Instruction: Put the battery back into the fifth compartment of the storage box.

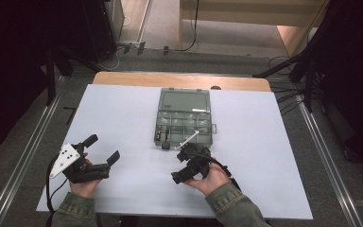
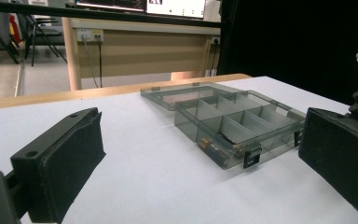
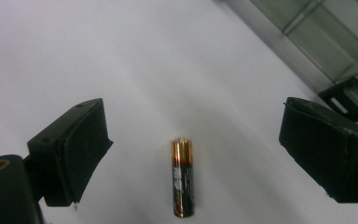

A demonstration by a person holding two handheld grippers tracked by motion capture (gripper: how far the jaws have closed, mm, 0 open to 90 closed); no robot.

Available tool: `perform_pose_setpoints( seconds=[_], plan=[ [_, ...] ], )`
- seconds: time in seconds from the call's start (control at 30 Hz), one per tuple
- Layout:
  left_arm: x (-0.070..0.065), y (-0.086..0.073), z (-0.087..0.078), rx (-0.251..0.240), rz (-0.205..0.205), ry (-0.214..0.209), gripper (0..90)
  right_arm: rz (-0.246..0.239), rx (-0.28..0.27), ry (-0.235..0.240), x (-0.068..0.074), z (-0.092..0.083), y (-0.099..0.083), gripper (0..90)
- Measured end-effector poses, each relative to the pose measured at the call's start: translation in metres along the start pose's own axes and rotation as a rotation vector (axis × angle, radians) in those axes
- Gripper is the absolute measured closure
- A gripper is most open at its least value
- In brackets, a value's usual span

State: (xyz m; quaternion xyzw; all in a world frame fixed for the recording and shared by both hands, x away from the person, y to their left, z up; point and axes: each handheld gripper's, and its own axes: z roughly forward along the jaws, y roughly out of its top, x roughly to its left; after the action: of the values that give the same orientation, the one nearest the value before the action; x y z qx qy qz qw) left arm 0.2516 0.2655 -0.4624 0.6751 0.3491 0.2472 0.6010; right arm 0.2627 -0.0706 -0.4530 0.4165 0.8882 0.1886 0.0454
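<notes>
A clear grey plastic compartment box (image 1: 184, 122) lies open on the white sheet (image 1: 123, 118) that covers the wooden desk (image 1: 123, 78), a little nearer the far edge than the near one, its lid folded flat toward the far edge. Two copper-and-black batteries (image 2: 216, 150) lie in the box's near-left compartment, seen from the left gripper view.

The left gripper (image 1: 105, 150) rests in the person's left hand (image 1: 82, 184) near the near-left corner of the sheet, its jaws spread wide apart with nothing between them.

The right gripper (image 1: 189, 152), held in the right hand (image 1: 212, 178), sits just beside the box's near edge. Its jaws are also spread wide, and a single copper-and-black cylindrical battery (image 3: 182, 177) lies on the sheet between them, touching neither pad.
</notes>
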Motion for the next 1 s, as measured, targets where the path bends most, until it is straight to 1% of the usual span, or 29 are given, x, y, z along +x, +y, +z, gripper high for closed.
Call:
perform_pose_setpoints(
  seconds=[0.07,0.1,0.13,0.17,0.2,0.27,0.37,0.47,0.67,0.7,0.73,0.77,0.8,0.83,0.87,0.93,1.0],
  plan=[
    [0.000,0.000,0.000,0.000,0.001,0.000,0.0,-0.011,0.015,-0.011,0.001,0.001,-0.003,12.0],
    [0.000,0.000,0.000,0.001,-0.001,0.001,0.0,-0.012,0.021,-0.008,0.002,0.000,-0.004,14.4],
    [0.000,0.000,0.000,0.002,0.000,0.001,0.0,-0.021,0.017,-0.001,0.001,0.000,-0.005,14.4],
    [0.000,0.000,0.000,0.001,0.000,0.000,0.0,-0.014,0.027,0.001,0.002,0.000,-0.006,14.4],
    [0.000,0.000,0.000,0.000,0.001,0.000,0.0,-0.020,0.033,0.002,0.002,0.000,-0.007,14.4],
    [0.000,0.000,0.000,-0.002,0.000,0.000,0.0,-0.030,0.041,-0.001,0.001,0.002,-0.008,14.4],
    [0.000,0.000,0.000,-0.002,0.001,0.001,0.0,-0.023,0.061,-0.006,0.002,0.004,-0.010,14.4],
    [0.000,0.000,0.000,0.001,0.002,0.001,0.0,-0.038,0.084,-0.010,0.002,0.006,-0.012,15.5],
    [0.000,0.000,0.000,0.003,0.004,0.001,0.0,-0.069,0.153,0.003,0.007,0.012,-0.018,27.8],
    [0.000,0.000,0.000,0.003,0.004,0.000,0.0,-0.073,0.158,0.007,0.007,0.013,-0.018,30.8],
    [0.000,0.000,0.000,0.002,0.002,0.000,0.0,-0.076,0.171,0.013,0.008,0.014,-0.018,36.0],
    [0.000,0.000,0.000,0.002,0.001,0.000,0.0,-0.081,0.174,0.021,0.008,0.015,-0.018,38.7],
    [0.000,0.000,0.000,0.002,0.002,-0.001,0.0,-0.075,0.178,0.011,0.008,0.015,-0.018,40.7],
    [0.000,0.000,0.000,0.002,0.003,-0.001,0.0,-0.065,0.178,-0.001,0.008,0.015,-0.018,45.1],
    [0.000,0.000,0.000,0.002,0.004,0.000,0.0,-0.062,0.175,-0.003,0.007,0.016,-0.018,48.1],
    [0.000,0.000,0.000,0.003,0.001,0.000,0.0,-0.054,0.173,-0.007,0.006,0.015,-0.017,49.8],
    [0.000,0.000,0.000,0.003,0.001,0.000,0.0,-0.051,0.182,0.000,0.005,0.015,-0.018,54.6]
  ],
)
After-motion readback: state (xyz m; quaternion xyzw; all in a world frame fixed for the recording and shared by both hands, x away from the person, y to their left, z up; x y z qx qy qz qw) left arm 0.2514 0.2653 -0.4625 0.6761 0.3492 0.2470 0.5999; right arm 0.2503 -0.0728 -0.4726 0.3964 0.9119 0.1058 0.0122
